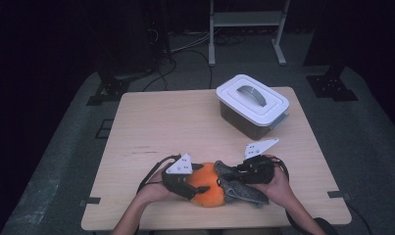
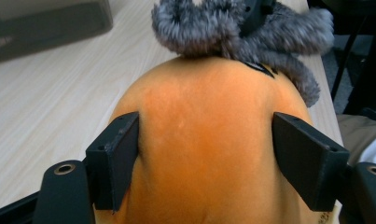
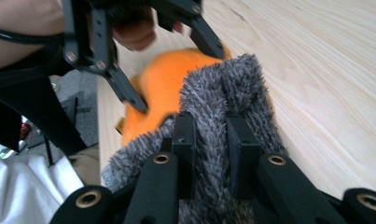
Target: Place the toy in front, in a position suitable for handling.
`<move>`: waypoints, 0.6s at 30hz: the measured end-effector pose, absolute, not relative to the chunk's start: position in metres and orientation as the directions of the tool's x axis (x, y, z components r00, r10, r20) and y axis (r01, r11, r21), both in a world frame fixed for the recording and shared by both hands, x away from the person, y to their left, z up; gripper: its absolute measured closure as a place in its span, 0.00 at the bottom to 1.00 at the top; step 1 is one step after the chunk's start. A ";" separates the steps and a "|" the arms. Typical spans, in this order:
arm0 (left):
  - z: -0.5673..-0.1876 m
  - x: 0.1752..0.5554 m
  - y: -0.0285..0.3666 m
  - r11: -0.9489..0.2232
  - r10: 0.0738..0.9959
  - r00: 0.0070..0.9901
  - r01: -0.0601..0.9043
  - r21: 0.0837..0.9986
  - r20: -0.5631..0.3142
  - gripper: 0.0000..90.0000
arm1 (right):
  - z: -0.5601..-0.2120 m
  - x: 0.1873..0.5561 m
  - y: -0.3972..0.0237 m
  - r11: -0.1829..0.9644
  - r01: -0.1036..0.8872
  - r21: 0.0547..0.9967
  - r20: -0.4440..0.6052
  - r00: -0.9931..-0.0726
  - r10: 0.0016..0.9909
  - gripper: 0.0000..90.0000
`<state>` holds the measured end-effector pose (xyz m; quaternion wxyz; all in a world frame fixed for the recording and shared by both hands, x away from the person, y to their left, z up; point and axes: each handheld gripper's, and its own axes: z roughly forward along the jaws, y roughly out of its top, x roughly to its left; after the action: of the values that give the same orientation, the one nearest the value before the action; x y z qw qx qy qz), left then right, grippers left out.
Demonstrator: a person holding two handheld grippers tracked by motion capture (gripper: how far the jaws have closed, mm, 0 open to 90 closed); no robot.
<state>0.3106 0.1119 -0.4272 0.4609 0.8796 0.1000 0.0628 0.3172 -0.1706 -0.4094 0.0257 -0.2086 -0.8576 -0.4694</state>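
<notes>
An orange plush toy (image 1: 208, 190) with a grey furry part (image 1: 244, 192) lies near the table's front edge. My left gripper (image 1: 197, 188) comes in from the left, its two jaws pressed against either side of the round orange body (image 2: 204, 107). In the left gripper view the grey fur (image 2: 199, 28) lies beyond the orange body. My right gripper (image 1: 234, 174) comes in from the right. It is shut on a fold of the grey fur (image 3: 227, 79), pinched between its pads (image 3: 185, 135). In the right gripper view the orange body (image 3: 164, 81) shows behind the fur.
A clear box with a white lid and grey handle (image 1: 252, 104) stands at the far right of the wooden table (image 1: 160, 122). Beyond the table a metal frame (image 1: 246, 19) stands on the floor, with cables (image 1: 185, 54) beside it. The surroundings are dark.
</notes>
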 end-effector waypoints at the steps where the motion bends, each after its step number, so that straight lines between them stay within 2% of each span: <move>1: -0.427 0.312 0.113 -0.558 0.236 0.972 0.128 0.820 0.009 0.28 | -0.411 0.318 -0.172 0.477 0.386 0.789 0.237 -0.909 0.343 0.84; 5: -0.427 0.312 0.115 -0.560 0.247 0.969 0.142 0.816 0.001 0.28 | -0.416 0.322 -0.181 0.463 0.451 0.763 0.293 -0.880 0.373 0.83; 8: -0.428 0.312 0.114 -0.561 0.254 0.967 0.138 0.816 0.011 0.29 | -0.411 0.317 -0.178 0.462 0.428 0.776 0.277 -0.891 0.359 0.83; 11: -0.427 0.312 0.111 -0.552 0.308 0.950 0.135 0.823 0.050 0.39 | -0.405 0.314 -0.170 0.470 0.394 0.790 0.249 -0.906 0.342 0.83; 13: -0.427 0.313 0.107 -0.523 0.360 0.930 0.139 0.841 0.070 0.42 | -0.404 0.317 -0.170 0.463 0.397 0.793 0.245 -0.902 0.355 0.83; 18: -0.428 0.316 0.100 -0.490 0.417 0.901 0.115 0.864 0.116 0.45 | -0.399 0.330 -0.172 0.425 0.408 0.808 0.240 -0.886 0.396 0.83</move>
<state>0.3156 0.1004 -0.4277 0.4799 0.8488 0.1568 0.1572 0.3295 -0.1724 -0.3992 0.0065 -0.2383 -0.8440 -0.4804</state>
